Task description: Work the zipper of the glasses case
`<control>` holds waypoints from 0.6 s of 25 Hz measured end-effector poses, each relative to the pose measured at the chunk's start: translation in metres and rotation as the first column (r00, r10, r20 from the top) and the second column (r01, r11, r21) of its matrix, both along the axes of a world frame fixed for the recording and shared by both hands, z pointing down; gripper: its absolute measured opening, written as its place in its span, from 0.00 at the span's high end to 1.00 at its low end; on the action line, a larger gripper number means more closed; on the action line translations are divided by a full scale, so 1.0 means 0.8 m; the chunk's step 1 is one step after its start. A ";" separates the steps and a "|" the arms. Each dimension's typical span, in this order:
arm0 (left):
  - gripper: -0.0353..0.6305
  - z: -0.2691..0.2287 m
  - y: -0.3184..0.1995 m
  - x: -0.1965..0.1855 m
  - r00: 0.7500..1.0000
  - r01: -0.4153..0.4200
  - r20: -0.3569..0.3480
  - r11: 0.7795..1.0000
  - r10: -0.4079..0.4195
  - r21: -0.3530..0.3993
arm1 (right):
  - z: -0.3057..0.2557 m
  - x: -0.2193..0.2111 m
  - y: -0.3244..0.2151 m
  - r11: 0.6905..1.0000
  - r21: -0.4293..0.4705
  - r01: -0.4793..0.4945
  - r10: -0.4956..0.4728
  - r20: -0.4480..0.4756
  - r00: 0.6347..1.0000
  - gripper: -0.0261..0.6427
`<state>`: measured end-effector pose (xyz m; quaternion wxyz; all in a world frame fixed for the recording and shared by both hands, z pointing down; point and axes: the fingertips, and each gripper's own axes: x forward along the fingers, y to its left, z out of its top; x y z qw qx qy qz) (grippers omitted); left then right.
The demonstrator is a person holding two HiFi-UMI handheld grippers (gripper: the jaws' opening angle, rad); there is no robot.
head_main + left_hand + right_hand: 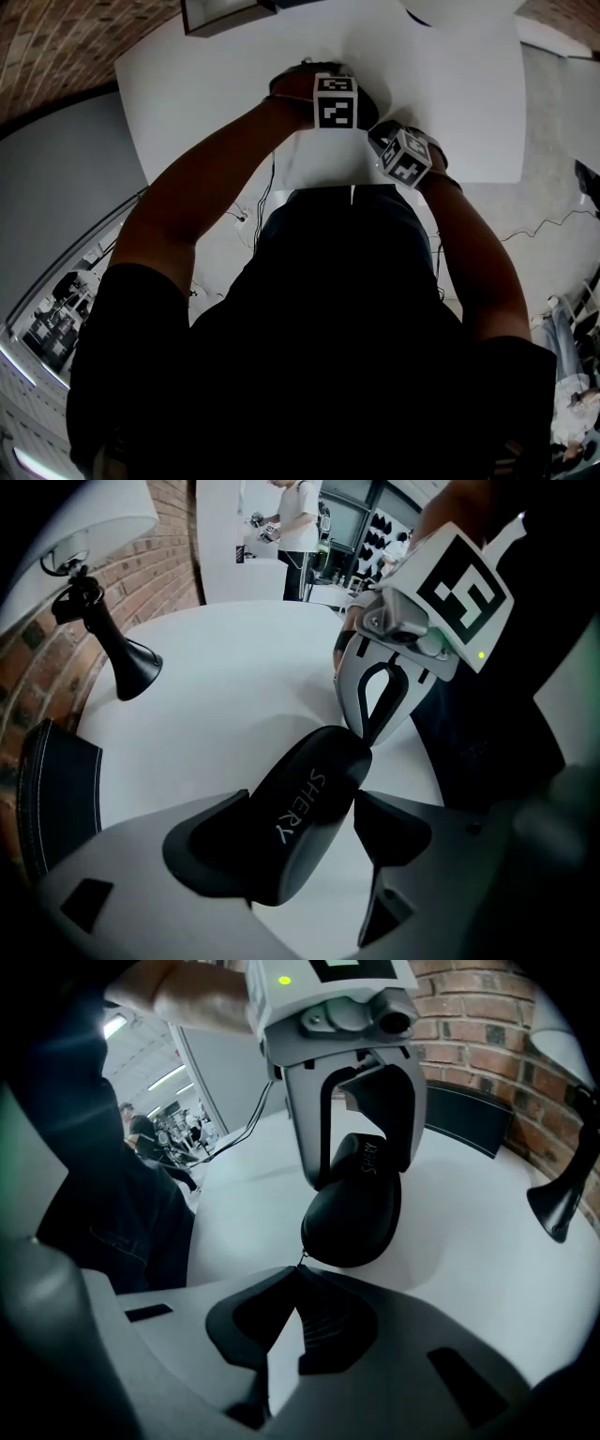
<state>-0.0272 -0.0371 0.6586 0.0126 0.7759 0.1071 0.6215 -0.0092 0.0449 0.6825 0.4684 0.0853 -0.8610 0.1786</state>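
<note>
Glasses case [309, 789] is sitting pinched in my left claw [298, 810] near the worktop [234, 667] edge; my right claw [298, 1274], pressed together, is nipping its zipper pull [302, 1261].

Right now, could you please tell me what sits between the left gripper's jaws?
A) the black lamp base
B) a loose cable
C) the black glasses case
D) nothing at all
C: in the left gripper view, the left gripper is clamped across the black glasses case.

You held the black oval glasses case [302, 822], lettered SHERY, tilted between the jaws of the left gripper [305, 834]; its zipper pull [302, 1258] sat pinched in the right gripper [298, 1275].
</note>
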 end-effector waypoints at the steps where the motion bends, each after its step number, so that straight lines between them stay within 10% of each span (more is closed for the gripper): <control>1: 0.39 0.000 0.000 -0.001 1.000 0.020 0.002 1.000 -0.020 0.004 | 0.000 -0.001 0.000 1.000 -0.010 -0.023 0.023 0.001 1.000 0.96; 15: 0.39 0.001 0.007 -0.017 0.952 0.306 0.015 0.952 -0.306 0.027 | -0.002 -0.025 -0.001 0.971 -0.085 -0.224 0.224 -0.006 0.974 0.95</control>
